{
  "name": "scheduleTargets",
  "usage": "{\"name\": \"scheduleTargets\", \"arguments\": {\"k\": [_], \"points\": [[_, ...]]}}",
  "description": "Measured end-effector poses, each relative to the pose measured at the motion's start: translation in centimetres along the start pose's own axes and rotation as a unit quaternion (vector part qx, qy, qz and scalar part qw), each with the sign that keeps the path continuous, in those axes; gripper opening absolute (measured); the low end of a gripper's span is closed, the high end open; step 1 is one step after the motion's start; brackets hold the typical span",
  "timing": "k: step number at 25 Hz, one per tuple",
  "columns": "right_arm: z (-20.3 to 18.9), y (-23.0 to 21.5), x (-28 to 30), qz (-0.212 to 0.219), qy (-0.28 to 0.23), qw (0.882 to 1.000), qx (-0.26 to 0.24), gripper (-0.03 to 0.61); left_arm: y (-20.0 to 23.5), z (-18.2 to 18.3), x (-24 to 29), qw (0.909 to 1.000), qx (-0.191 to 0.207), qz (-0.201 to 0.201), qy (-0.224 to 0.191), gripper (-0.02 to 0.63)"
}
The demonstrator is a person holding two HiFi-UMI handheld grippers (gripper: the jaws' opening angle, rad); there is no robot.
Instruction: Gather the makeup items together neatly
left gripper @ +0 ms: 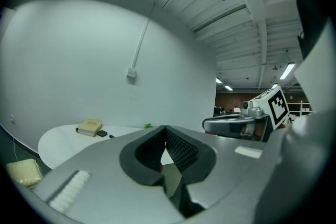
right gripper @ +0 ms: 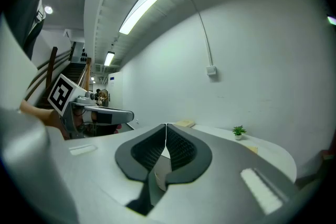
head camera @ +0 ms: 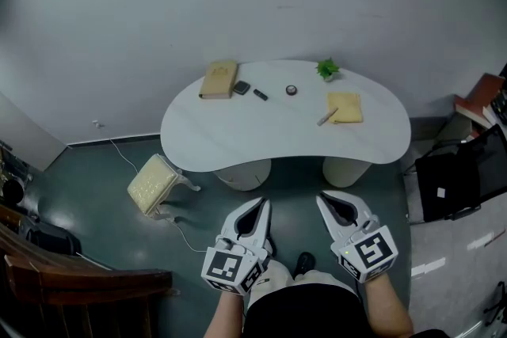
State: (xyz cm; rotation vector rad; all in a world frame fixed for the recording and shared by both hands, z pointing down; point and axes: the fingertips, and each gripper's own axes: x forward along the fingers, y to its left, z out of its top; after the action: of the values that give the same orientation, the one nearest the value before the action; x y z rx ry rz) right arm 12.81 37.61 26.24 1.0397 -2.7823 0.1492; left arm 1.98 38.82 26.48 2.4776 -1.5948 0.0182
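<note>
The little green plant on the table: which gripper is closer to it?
Right. In the head view the right gripper is almost straight below the plant, short of the table; the left gripper is beside it, farther left.

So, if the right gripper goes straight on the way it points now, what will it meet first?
Most likely the near edge of the white table; only floor lies between. The right gripper is shut and empty. Depth is unclear.

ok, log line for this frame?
phase: standing off from table | left tongs: shut, empty | right tongs: shut, empty | makeup items: scattered, untouched
</note>
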Motion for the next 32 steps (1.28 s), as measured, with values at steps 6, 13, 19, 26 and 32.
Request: {"name": "scheduleTargets", "arguments": {"k": [6, 13, 19, 26, 32], "points": [[-0.4, -0.2, 1.6, 0.002, 0.010, 1.000, 0.006, 0.012, 1.2, -0.4, 0.7, 0.9999, 0.006, -0.005, 0.008, 0.011], [-0.3, -1.0, 5.0, 0.002, 0.021, 1.000, 0.007, 0.025, 3.8, -0.9, 2.9, 0.9996, 0.014, -0.018, 0.020, 0.038], [0.5, -1.9, 8.9, -0.005, 0.026, 1.000, 0.002, 0.068, 6.7, -0.2, 5.1, 0.9988, 0.021, -0.038, 0.024, 0.067], [2.0, -3.9, 13.8, -0.012, 0.033, 0.999, 0.000, 0.115, 10.4, 1.0, 8.9, 0.9970, 0.034, -0.062, 0.030, 0.109], [3.4, -5.1, 17.6, -0.023, 0.034, 0.999, -0.004, 0.135, 13.8, 2.1, 11.3, 0.9960, 0.041, -0.074, 0.029, 0.135]]}}
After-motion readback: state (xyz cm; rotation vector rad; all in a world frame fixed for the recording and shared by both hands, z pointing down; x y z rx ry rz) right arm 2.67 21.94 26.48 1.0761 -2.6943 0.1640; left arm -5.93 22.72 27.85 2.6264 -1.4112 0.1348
